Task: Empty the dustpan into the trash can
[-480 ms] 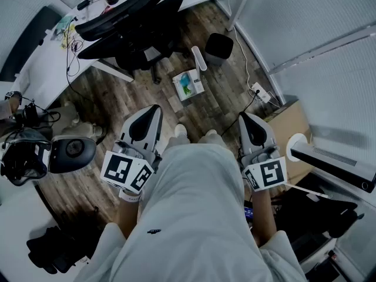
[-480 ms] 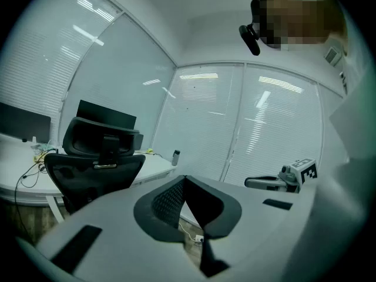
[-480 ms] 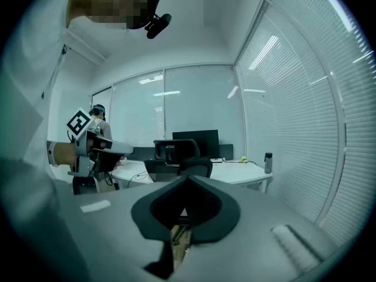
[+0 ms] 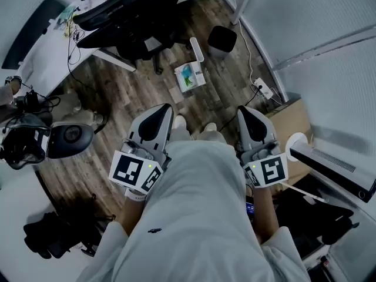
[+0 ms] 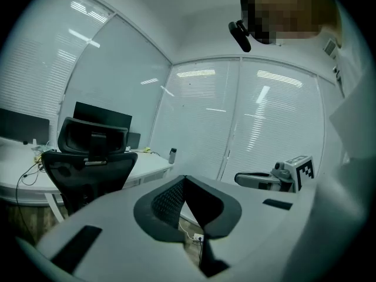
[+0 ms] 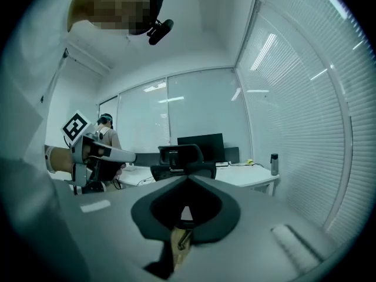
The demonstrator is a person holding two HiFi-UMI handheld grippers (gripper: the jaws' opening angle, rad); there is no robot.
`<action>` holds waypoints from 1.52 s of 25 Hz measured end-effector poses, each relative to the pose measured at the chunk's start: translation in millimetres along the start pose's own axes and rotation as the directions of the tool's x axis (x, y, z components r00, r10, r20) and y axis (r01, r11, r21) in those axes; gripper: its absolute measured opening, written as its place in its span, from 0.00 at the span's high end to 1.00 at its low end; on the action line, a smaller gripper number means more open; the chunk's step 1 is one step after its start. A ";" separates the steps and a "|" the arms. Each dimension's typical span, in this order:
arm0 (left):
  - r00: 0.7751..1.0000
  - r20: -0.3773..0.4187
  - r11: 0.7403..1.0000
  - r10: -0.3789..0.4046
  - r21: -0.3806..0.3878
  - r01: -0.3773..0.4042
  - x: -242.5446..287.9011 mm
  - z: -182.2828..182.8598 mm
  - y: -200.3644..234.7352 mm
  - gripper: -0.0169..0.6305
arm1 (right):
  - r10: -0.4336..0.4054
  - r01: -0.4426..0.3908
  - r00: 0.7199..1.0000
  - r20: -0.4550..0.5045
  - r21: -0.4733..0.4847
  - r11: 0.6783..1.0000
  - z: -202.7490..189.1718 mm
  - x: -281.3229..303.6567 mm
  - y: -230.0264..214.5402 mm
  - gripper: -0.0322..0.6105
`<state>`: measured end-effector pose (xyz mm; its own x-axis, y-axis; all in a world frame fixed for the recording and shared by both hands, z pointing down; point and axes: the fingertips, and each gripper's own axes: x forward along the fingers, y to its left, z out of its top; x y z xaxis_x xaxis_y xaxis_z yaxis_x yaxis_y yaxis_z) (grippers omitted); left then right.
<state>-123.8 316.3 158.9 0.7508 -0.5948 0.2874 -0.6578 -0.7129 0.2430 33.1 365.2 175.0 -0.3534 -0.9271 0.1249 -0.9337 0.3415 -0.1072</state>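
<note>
1. Down on the wooden floor (image 4: pixel 117 93), the white dustpan (image 4: pixel 189 77) sits just ahead of the person's shoes (image 4: pixel 180 122), well apart from both grippers.
2. Its long axis runs away from the person in the head view. The pan end is nearer the shoes and the handle (image 4: pixel 197 49) points toward the far desk (image 4: pixel 35 57). I cannot tell whether the handle stands upright or leans.
3. Some teal and pale litter shows inside the pan.
4. The black trash can (image 4: pixel 222 40) stands just beside the handle's far end, on its right, close to the wall of blinds (image 4: pixel 317 16). It does not touch the dustpan.
5. A black office chair (image 4: pixel 132 16) stands on the handle's other side, by the desk edge.
6. The left gripper (image 4: pixel 163 109) is held at waist height over the floor. Its fingers are pressed together with nothing between them, and its tip aims roughly toward the dustpan.
7. The right gripper (image 4: pixel 244 111) is held level beside it on the person's other side, fingers likewise together and empty.
8. A power strip (image 4: pixel 263 90) lies on the floor by the blinds, near a cardboard box (image 4: pixel 291 122).
</note>
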 end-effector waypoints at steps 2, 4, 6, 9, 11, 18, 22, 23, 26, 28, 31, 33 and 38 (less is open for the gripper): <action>1.000 -0.007 1.000 0.006 -0.003 -0.006 0.3 -1.3 -6.5 0.96 | -0.002 0.000 1.000 0.025 0.068 0.998 -0.6 -4.2 -5.8 0.94; 1.000 -0.011 1.000 0.010 0.001 -0.010 -0.7 -0.8 -15.7 0.96 | -0.025 0.020 0.999 0.033 0.137 0.990 -3.2 -9.5 -14.7 0.94; 1.000 -0.015 1.000 0.013 0.015 -0.013 -2.0 0.6 -25.4 0.96 | -0.041 0.038 0.999 0.028 0.118 0.992 -4.8 -15.1 -19.1 0.94; 0.999 -0.031 0.999 0.019 0.026 -0.018 -4.3 -0.8 -37.9 0.96 | -0.009 0.008 1.000 0.016 0.070 0.998 -7.4 -23.7 -13.4 0.93; 0.999 -0.043 0.999 0.026 0.034 -0.024 -5.2 -4.9 -46.5 0.96 | 0.021 -0.022 1.000 0.014 0.076 0.997 -11.9 -31.0 -10.9 0.94; 0.997 -0.060 0.998 0.048 0.041 -0.046 -12.2 -32.2 -79.3 0.96 | 0.132 -0.138 0.989 0.062 0.092 0.986 -22.2 -66.9 -1.8 0.94; 0.996 -0.065 0.998 0.065 0.029 -0.064 -12.9 -38.5 -87.9 0.96 | 0.187 -0.188 0.982 0.032 0.020 0.982 -22.2 -70.3 8.7 0.94; 0.996 -0.065 0.997 0.067 0.030 -0.065 -12.5 -38.4 -89.0 0.96 | 0.185 -0.185 0.982 0.037 -0.004 0.983 -19.4 -68.6 11.1 0.94; 0.995 -0.072 0.997 0.068 0.035 -0.066 -7.8 -37.5 -88.4 0.96 | 0.237 -0.235 0.971 0.029 -0.060 0.970 -19.6 -64.9 22.2 0.93; 0.995 -0.075 0.997 0.069 0.032 -0.067 -3.9 -36.4 -84.6 0.96 | 0.257 -0.256 0.966 0.011 -0.057 0.965 -23.0 -59.7 24.1 0.93; 0.995 -0.078 0.998 0.065 0.024 -0.064 4.2 -34.2 -76.9 0.96 | 0.248 -0.247 0.968 0.026 -0.023 0.969 -18.2 -47.3 18.5 0.93; 0.995 -0.082 0.998 0.054 0.020 -0.053 13.1 -33.2 -70.7 0.96 | 0.236 -0.236 0.972 0.020 -0.016 0.972 -16.8 -37.7 14.2 0.93; 0.996 -0.083 1.000 0.010 0.013 -0.009 45.1 -25.3 -51.0 0.96 | 0.268 -0.270 0.962 0.056 0.033 0.962 -10.8 -17.7 5.7 0.93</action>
<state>-58.0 335.3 182.9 0.7363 -0.5690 0.3662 -0.6638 -0.7123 0.2279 33.4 385.2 182.8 -0.5874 -0.8085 0.0364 -0.8010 0.5743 -0.1690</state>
